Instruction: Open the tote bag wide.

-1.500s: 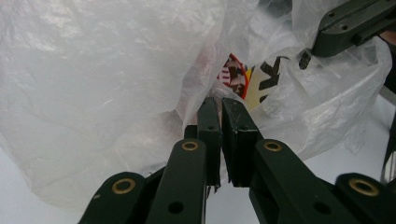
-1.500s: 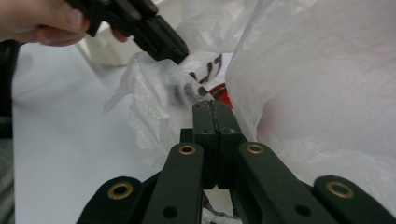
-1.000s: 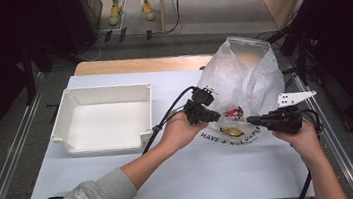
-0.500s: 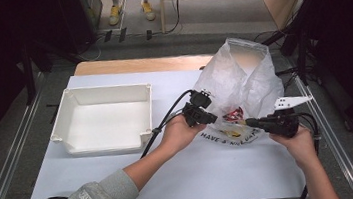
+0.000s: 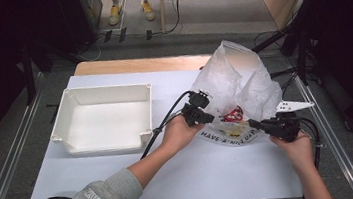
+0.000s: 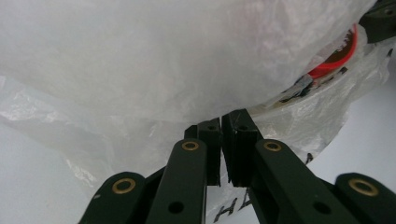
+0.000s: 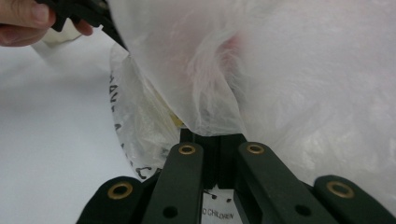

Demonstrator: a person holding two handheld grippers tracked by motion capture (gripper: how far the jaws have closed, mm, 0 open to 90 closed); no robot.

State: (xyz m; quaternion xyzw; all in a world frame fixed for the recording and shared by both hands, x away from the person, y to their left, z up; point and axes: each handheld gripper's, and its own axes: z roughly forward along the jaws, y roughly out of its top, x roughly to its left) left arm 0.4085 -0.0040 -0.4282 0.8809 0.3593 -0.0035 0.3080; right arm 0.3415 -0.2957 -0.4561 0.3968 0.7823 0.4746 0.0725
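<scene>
A crumpled clear plastic bag (image 5: 235, 80) with black print lies at the right of the white table sheet (image 5: 213, 171). Inside it I see something red (image 5: 234, 114) and something yellowish (image 5: 233, 130). My left gripper (image 5: 210, 117) is shut on the bag's left edge. In the left gripper view the film (image 6: 163, 60) runs into the closed jaws of the left gripper (image 6: 221, 123), with the red item (image 6: 336, 60) at the upper right. My right gripper (image 5: 253, 123) is shut on the bag's near right edge. In the right gripper view the bag's film (image 7: 280, 70) bunches at the right gripper (image 7: 212, 140).
A shallow white tray (image 5: 104, 148) stands on the left half of the sheet, nothing in it. The left gripper's cable (image 5: 166, 118) loops past the tray's right corner. A wooden table edge (image 5: 135, 64) runs along the back, and metal rails (image 5: 10, 163) flank the table.
Both hands have sunk a little toward the table, and the bag has come down with them. Both grips on the bag look unchanged.
</scene>
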